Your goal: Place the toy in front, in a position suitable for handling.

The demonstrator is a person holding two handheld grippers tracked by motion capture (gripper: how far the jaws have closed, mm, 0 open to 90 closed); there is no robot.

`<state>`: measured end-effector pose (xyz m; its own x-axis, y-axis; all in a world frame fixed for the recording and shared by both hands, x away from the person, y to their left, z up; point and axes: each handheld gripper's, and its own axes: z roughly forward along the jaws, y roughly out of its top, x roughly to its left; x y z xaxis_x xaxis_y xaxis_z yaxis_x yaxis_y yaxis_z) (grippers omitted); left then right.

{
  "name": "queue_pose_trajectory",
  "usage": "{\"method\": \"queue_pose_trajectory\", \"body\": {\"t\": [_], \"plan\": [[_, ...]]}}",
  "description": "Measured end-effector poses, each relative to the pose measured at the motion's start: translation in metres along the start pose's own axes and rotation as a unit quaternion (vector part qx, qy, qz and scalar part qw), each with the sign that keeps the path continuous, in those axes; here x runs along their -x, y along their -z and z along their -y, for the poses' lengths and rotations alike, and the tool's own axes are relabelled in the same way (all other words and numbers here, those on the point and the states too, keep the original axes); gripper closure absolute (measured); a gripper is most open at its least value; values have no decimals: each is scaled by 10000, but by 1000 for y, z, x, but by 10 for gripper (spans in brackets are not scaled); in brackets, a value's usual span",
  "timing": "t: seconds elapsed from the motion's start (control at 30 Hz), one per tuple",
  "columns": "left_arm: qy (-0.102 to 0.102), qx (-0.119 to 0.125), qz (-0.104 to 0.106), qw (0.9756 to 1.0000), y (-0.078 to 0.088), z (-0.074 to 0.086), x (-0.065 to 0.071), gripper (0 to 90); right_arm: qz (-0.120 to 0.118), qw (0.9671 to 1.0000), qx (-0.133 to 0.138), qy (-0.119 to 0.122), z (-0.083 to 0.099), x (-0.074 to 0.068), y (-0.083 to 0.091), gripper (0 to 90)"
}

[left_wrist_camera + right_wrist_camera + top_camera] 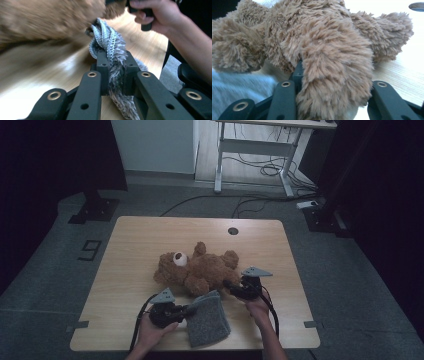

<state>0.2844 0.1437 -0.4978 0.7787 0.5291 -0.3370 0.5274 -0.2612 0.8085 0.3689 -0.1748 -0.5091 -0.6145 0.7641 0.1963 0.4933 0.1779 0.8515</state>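
Dim room, wooden table (150, 235): a bear (197, 267) lies mid-table. Left gripper (115, 62) pinches the grey cloth's (112, 50) edge, which could slip free. Right gripper (332, 82) clamps a bear leg (337, 75); tugging might drag it.

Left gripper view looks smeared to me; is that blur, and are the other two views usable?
Left gripper view: teddy bear and tabletop streaked with blur, grey cloth between the jaws sharp. Right gripper view: fur crisp, table glaring white. High view: dim, surroundings nearly black.
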Motion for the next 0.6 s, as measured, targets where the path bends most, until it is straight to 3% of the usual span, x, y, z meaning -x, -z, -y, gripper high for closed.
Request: {"method": "queue_pose_trajectory", "body": {"t": [0.13, 0.37, 0.4, 0.5, 0.53, 0.6], "plan": [[71, 244, -187, 9995, 28, 3, -8, 798, -12, 10000, 23, 23, 5, -2, 2, 571], [228, 532, -339, 9977, 56, 4, -18, 799, -41, 10000, 1, 9, 5, -1, 3, 570], [259, 675, -384, 9966, 67, 3, -22, 799, -56, 10000, 1, -5, 6, -1, 3, 571], [275, 802, -433, 9955, 76, 2, -23, 801, -70, 10000, 21, -25, 6, 0, 2, 571], [287, 960, -498, 9937, 88, 0, -26, 802, -74, 10000, 24, -36, 6, 1, 2, 571], [285, 1017, -530, 9930, 93, 0, -27, 803, -75, 10000, 26, -35, 6, 1, 1, 571]]}}
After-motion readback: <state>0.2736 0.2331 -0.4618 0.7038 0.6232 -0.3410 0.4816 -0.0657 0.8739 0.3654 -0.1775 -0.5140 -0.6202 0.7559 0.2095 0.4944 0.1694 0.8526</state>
